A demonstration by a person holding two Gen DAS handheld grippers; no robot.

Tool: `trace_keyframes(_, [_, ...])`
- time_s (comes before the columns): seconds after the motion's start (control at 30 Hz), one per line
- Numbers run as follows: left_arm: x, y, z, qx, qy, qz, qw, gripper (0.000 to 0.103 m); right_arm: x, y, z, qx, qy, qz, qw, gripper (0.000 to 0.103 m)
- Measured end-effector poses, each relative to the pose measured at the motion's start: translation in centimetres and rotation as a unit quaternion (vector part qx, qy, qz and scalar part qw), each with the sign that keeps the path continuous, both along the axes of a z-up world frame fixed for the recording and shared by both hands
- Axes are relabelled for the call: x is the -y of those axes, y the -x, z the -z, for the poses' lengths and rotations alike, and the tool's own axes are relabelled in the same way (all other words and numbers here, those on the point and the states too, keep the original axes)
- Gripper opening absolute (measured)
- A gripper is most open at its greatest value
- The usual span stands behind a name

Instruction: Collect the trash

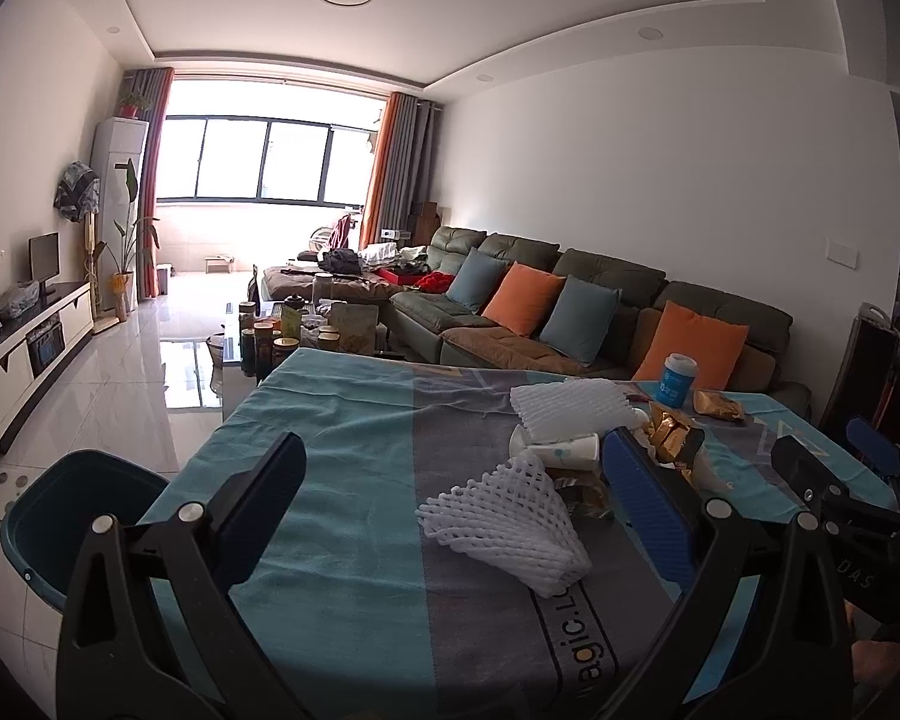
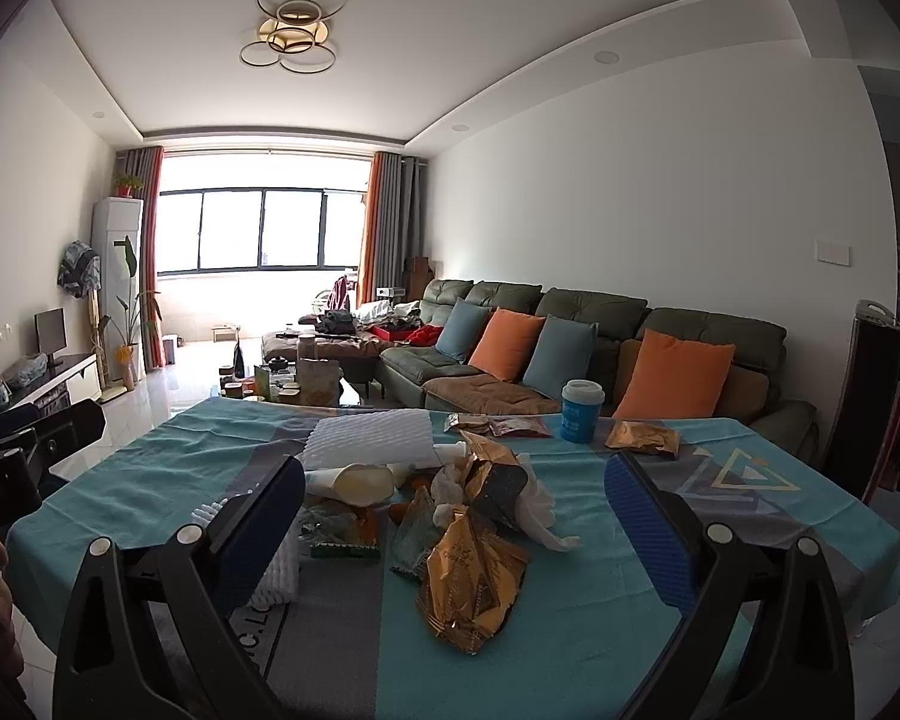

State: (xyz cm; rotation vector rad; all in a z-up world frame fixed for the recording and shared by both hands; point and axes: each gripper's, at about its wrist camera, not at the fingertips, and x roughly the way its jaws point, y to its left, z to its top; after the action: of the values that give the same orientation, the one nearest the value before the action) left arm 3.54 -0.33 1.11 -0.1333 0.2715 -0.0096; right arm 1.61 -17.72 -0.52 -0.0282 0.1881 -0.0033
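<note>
Heaped mid-worktop (image 2: 600, 648): crumpled gold wrappers (image 2: 474, 576), white foam nets (image 1: 510, 528), tipped paper cup (image 2: 354, 483); blue bin (image 1: 84, 516) off left edge.

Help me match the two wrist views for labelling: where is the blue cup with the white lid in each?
Left wrist: blue cup at right, on the table's far edge.
Right wrist: blue cup right of centre, same far edge.
Shared landmark: orange cushion right behind it.

White walls, glossy tiled floor (image 1: 132, 372), bright wide window (image 1: 264, 159) with orange curtains, green sofa (image 2: 570, 324) with cushions, ring ceiling lamp (image 2: 294, 30).
</note>
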Motion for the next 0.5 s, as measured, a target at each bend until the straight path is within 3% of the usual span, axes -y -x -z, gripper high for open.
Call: trace_keyframes(0.5, [0.52,-0.67,0.27,-0.014,-0.006,0.007,0.9999,0.098,0.09,-0.45,0.04,-0.006,-0.001,0.0,1.0,0.097])
